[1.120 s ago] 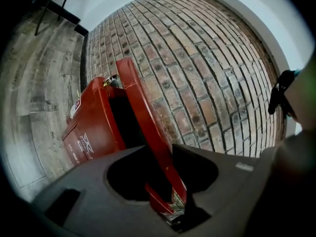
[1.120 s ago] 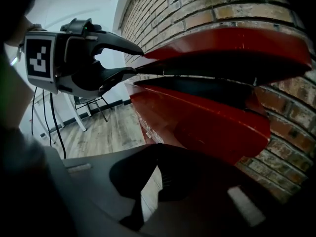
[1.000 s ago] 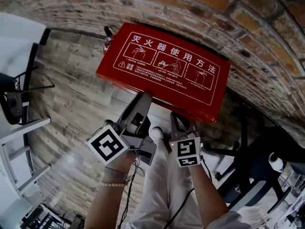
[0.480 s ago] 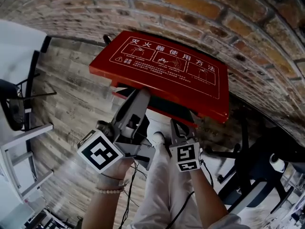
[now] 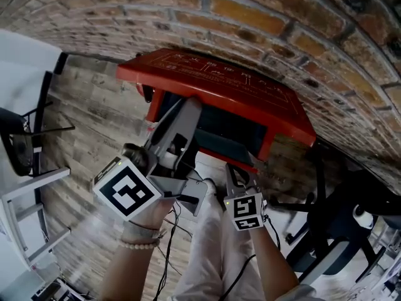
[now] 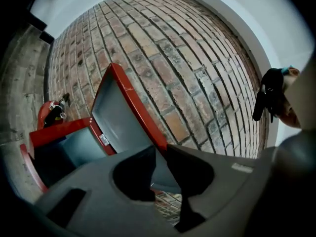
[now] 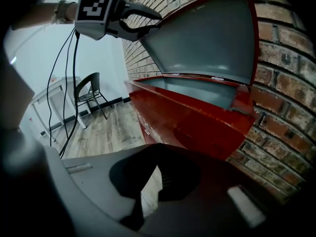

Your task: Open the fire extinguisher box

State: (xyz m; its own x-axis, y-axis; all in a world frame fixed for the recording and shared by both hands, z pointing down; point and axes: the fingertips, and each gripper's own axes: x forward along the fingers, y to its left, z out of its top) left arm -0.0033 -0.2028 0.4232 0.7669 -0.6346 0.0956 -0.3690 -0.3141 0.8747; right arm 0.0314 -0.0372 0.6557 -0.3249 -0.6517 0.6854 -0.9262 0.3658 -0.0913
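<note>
The red fire extinguisher box (image 5: 156, 108) stands on the floor against a brick wall. Its lid (image 5: 213, 80) is raised, and the grey inside (image 7: 207, 38) shows in the right gripper view. My left gripper (image 5: 191, 105) reaches level to the lid's front edge; its jaws have just been closing and now clamp that edge (image 6: 160, 152), as the right gripper view also shows (image 7: 153, 21). The open box body (image 7: 187, 122) lies below it. My right gripper (image 5: 235, 168) hangs shut and empty in front of the box, pointing down at its front wall (image 7: 155, 169).
A red extinguisher (image 6: 52, 113) stands beside the box on its left. The brick wall (image 5: 263, 17) backs the box. A white table (image 5: 25, 55) and a black chair (image 7: 89, 95) are at the left, and another chair (image 5: 338, 218) at the right. The person's white trousers (image 5: 207, 256) are below.
The lid went from lying flat to tilted well up, exposing the box's inside. The left gripper rose with its front edge. The right gripper stayed put.
</note>
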